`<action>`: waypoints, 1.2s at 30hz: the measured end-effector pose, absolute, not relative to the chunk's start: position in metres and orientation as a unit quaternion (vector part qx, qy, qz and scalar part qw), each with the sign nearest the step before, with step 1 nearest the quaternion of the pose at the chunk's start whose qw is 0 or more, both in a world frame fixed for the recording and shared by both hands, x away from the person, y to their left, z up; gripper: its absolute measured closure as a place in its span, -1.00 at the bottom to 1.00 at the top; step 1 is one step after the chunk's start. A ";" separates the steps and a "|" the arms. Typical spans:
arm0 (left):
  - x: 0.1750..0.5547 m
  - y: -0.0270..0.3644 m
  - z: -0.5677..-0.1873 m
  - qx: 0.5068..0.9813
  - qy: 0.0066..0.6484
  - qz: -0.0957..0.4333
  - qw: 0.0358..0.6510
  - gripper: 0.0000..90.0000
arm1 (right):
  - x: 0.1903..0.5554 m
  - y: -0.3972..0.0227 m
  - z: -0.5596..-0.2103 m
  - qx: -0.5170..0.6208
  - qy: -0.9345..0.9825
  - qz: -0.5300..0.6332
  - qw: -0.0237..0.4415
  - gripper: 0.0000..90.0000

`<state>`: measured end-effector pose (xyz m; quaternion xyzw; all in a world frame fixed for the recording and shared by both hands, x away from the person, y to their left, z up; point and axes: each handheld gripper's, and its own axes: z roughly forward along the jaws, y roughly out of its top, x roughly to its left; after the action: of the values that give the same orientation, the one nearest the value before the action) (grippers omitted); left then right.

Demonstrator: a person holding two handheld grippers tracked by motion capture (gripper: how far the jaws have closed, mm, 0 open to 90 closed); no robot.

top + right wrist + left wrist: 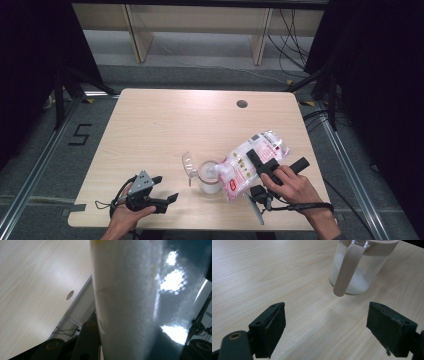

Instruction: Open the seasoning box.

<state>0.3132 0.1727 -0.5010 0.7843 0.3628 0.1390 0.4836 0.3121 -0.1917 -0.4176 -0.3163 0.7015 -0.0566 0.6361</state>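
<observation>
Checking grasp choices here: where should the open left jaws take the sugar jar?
By the handle of the jar, from the near side: it hangs facing the left gripper, a narrow bar the jaws can straddle, while the bag covers the far side.

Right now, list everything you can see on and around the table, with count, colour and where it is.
Table: one, light wood, centre of the high view, with a round hole near its far right edge.
Jar: one, clear with a pinkish rim and handle, near the table's front middle, white grains inside.
Lid: one, clear, hinged open at the jar's left.
Bag: one, white with red print, tilted with its low end at the jar's rim.
Left gripper: one, black, front left of the table, jaws open, nothing between them.
Right gripper: one, black, clamped on the bag.
Hands: two, at the front edge.
</observation>
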 end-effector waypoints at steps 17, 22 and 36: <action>0.313 0.173 -0.501 0.783 0.365 0.138 0.484 -0.66 | 0.311 -0.193 -0.417 -0.314 0.701 -0.050 0.638 0.69; 0.314 0.173 -0.501 0.785 0.362 0.139 0.483 -0.66 | 0.312 -0.193 -0.417 -0.316 0.701 -0.051 0.637 0.69; 0.313 0.173 -0.501 0.785 0.362 0.139 0.484 -0.66 | 0.312 -0.194 -0.418 -0.316 0.699 -0.047 0.640 0.69</action>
<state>0.3135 0.1728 -0.5005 0.7845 0.3617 0.1392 0.4841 0.3123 -0.1942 -0.4178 -0.3157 0.6987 -0.0465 0.6403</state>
